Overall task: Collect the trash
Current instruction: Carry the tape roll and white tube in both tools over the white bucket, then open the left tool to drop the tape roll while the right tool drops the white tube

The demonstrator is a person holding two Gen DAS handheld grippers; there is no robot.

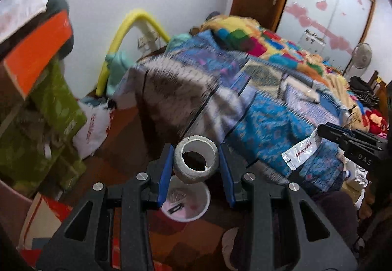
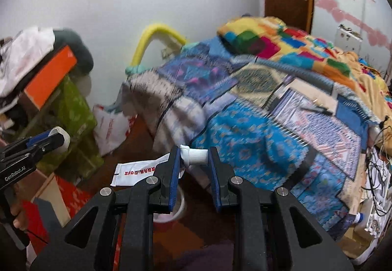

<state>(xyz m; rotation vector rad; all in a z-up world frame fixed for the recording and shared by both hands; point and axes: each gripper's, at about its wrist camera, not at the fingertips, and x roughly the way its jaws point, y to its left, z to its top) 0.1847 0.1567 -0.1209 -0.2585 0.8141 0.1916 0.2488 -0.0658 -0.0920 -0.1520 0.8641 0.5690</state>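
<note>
My left gripper (image 1: 196, 160) is shut on a grey-white tape roll (image 1: 196, 160), held above a white bin (image 1: 186, 204) on the floor. The roll also shows in the right wrist view (image 2: 62, 139). My right gripper (image 2: 193, 157) is shut on a squeezed white tube (image 2: 139, 170) at its ribbed cap (image 2: 197, 155); the flat end hangs to the left. The tube also shows in the left wrist view (image 1: 300, 153), held by the right gripper (image 1: 321, 132) over the bed edge. The bin (image 2: 180, 207) lies below my right gripper, mostly hidden.
A bed with patterned blue blankets (image 1: 269, 104) fills the right. Green and orange boxes (image 1: 49, 89) are stacked at left. A white plastic bag (image 1: 94, 128) lies on the floor by the wall. Red cardboard (image 2: 73, 197) lies at lower left.
</note>
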